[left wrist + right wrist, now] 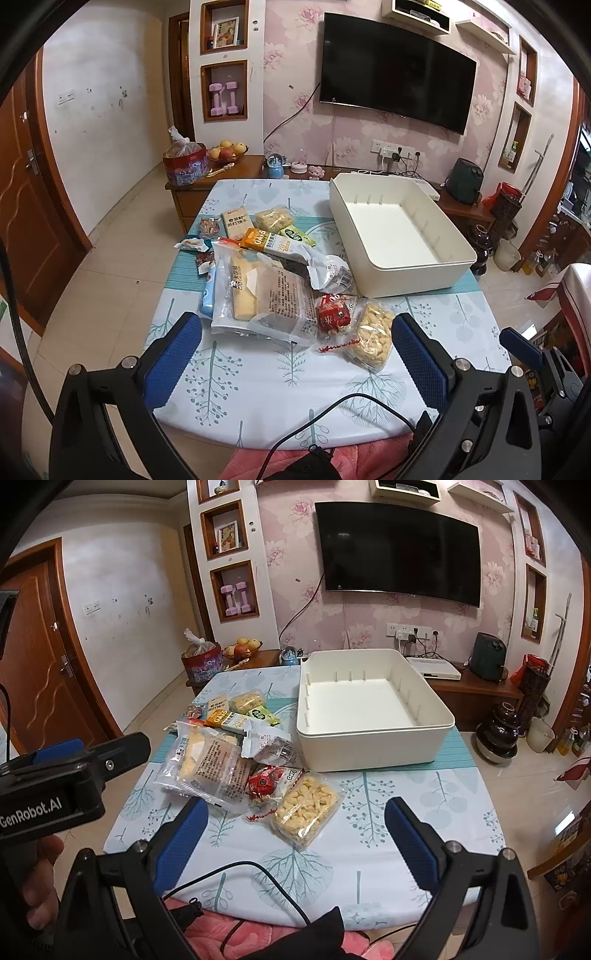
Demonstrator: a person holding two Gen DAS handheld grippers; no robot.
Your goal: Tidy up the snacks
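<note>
- Lying in a loose heap on the left half of the table [258, 398] are the snacks [266, 273], many small packs that touch and overlap.
- The table wears a pale blue cloth with tree and leaf prints.
- Nearest in the heap is a clear pack of pale yellow puffed bits [306, 808], flat on the cloth with a red strip at one end.
- Just beside it sits a small red pack [263, 783], crinkled and shiny.
- A big clear bag with black writing [284, 299] lies over a long yellow cake bar.
- Behind it is a torn white wrapper [269, 744], then an orange and white box [258, 240], a green pack [297, 235] and a tan cracker pack [236, 223].
- A white bin [373, 738] stands on the right half of the table, just beside the heap. Only its bare floor and small ribs on the walls show inside.
- The left gripper [295, 354] hangs over the near edge of the table, its 2 blue pads spread wide and pinching nothing.
- The right gripper [295, 838] is beside it, spread wide too, with the puffed pack ahead of the gap but not touched.
</note>
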